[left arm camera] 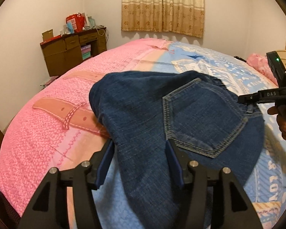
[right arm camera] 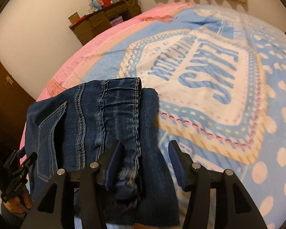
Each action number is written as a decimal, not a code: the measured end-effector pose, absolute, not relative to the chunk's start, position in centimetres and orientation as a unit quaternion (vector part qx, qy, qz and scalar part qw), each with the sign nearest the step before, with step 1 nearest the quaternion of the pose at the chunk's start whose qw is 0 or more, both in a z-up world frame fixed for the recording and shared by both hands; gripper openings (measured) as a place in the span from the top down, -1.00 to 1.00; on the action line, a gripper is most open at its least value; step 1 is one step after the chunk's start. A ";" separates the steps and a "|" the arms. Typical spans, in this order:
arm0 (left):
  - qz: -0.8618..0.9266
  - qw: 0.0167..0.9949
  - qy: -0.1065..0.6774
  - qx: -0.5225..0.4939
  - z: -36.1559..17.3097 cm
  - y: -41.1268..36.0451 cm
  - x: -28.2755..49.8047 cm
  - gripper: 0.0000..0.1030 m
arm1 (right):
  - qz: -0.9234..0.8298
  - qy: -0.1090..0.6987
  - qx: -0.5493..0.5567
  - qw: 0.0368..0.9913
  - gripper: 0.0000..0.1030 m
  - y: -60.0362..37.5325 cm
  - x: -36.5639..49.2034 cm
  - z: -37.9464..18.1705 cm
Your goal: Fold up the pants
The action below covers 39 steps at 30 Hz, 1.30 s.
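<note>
While both grippers stand over them, folded dark denim jeans (left arm camera: 148,114) lie on the pink-and-blue bedspread (left arm camera: 47,103).
Left gripper (left arm camera: 139,148) stands partly open, denim between its blue pads without being pinched, beside the back pocket (left arm camera: 202,120). Right gripper (right arm camera: 145,152) gapes likewise over the jeans' edge nearest the bedspread's lettered panel (right arm camera: 196,76), gripping nothing.

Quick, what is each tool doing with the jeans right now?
Left tool: open, jeans between its fingers, not pinched.
Right tool: open over the jeans, holding nothing.
</note>
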State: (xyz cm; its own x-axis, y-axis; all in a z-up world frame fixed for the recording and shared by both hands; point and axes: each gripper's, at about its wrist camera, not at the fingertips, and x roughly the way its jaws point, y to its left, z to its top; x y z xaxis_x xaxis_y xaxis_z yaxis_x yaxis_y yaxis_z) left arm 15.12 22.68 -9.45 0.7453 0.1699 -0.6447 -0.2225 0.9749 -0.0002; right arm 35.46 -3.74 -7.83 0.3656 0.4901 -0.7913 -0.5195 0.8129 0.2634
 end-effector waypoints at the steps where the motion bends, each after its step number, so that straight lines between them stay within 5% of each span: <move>1: 0.104 0.935 0.336 -0.036 -9.2 22.4 14.8 -0.22 | 0.303 0.460 -0.024 0.835 -0.03 -4.1 34.7 -7.2; 9: 0.102 0.949 0.296 -0.023 -5.1 19.1 9.9 -0.35 | 0.252 0.354 -0.060 0.899 -0.14 -7.1 25.4 -1.9; 14: 0.087 0.965 0.246 -0.033 -2.1 17.1 6.2 -0.70 | 0.257 0.274 -0.036 0.926 -0.27 -9.2 17.4 1.6; 39: 0.074 0.968 0.238 -0.021 -1.7 14.4 4.8 -0.76 | 0.271 0.241 -0.055 0.930 -0.34 -9.3 9.7 2.1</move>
